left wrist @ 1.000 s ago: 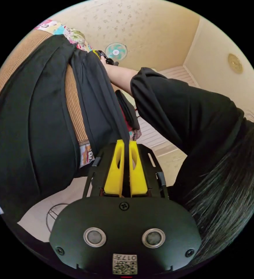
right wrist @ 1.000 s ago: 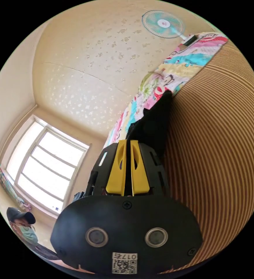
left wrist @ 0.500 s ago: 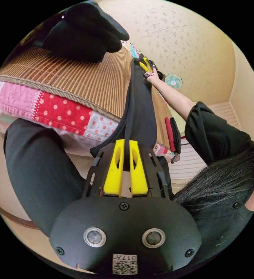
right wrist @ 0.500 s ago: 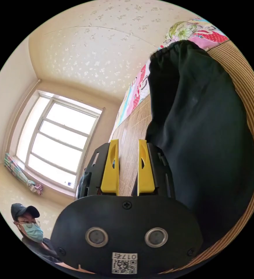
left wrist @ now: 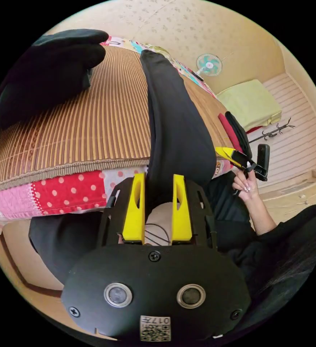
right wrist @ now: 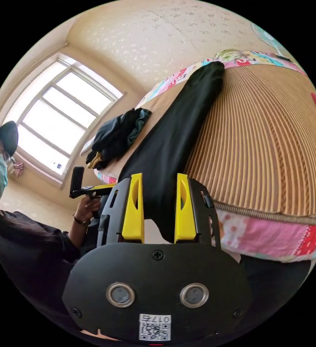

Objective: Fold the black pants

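Presently I find both my yellow-jawed left gripper (left wrist: 158,208) and right gripper (right wrist: 159,208) spread and released, the long black fabric pants (left wrist: 172,123) lying lengthwise up mid-frame on the ribbed tan mat (left wrist: 92,123), apparently laid flat for the next fold.

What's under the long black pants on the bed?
The black pants lie stretched along a striped woven mat. Below the mat's edge a colourful patchwork quilt peeks out. Whatever lies directly beneath the pants is covered by the cloth, so it cannot be seen.
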